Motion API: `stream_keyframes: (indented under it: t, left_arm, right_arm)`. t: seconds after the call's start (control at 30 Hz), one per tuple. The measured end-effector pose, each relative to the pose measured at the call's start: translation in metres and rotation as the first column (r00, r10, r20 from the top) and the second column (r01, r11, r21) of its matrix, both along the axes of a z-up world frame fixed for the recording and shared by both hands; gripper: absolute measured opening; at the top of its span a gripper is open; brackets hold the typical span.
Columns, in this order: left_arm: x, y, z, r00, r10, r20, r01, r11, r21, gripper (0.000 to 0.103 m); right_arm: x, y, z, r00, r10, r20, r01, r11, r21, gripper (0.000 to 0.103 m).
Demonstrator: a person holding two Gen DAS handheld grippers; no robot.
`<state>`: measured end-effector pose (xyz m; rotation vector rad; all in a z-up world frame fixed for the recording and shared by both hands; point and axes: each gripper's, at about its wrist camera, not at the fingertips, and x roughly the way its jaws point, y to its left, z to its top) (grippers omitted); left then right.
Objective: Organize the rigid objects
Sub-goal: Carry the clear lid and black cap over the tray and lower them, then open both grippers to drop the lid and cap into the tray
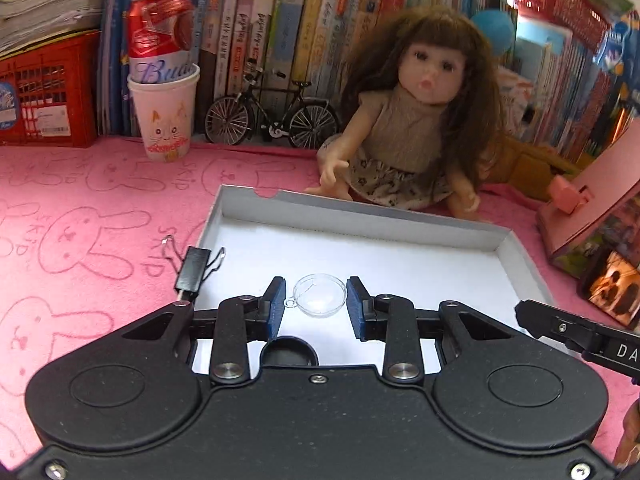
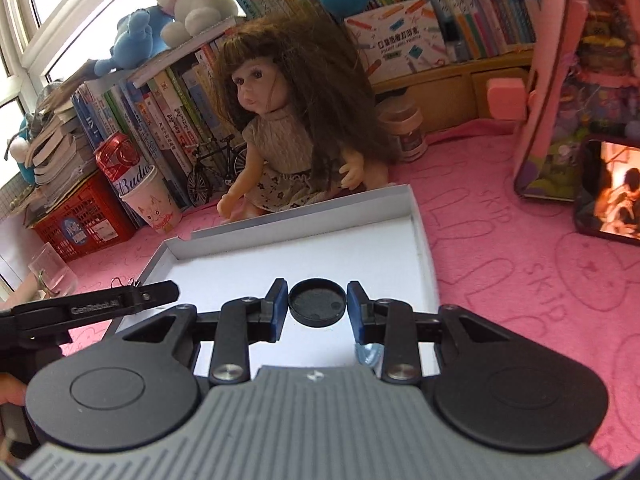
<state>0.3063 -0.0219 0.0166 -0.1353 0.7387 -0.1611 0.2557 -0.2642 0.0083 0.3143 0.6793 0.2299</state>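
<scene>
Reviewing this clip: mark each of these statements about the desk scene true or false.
1. The right gripper has a black round cap between its pads. True.
2. The left gripper grips a binder clip. False: a clear round dish sits between its pads, and the black binder clip is at the left edge of the white tray.
3. The red can stands inside a white paper cup. True.
4. The doll lies in the tray. False: it sits on the pink cloth behind the tray.
</scene>
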Motion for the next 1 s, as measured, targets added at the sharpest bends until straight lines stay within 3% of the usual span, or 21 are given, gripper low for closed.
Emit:
stream_keyframes:
  t: [0.37, 0.67, 1.0]
  left_arm:
    - [0.000, -0.011, -0.015, 0.999, -0.021, -0.043, 0.024, 0.997, 0.078, 0.031]
    - [-0.013, -0.019, -0.010, 0.992, -0.081, -0.096, 0.088, 0.994, 0.066, 0.031]
    - [-0.021, -0.029, -0.011, 0.991, -0.108, -0.075, 0.115, 0.989, 0.097, 0.031]
  right_arm:
    - [0.009, 0.017, -0.011, 0.997, 0.006, -0.075, -0.014, 0.994, -0.108, 0.037]
    - [0.001, 0.027, -0.013, 0.996, 0.034, -0.083, -0.050, 0.978, -0.202, 0.038]
    - [-0.005, 0.028, -0.015, 0.997, 0.049, -0.067, -0.060, 0.981, -0.185, 0.041]
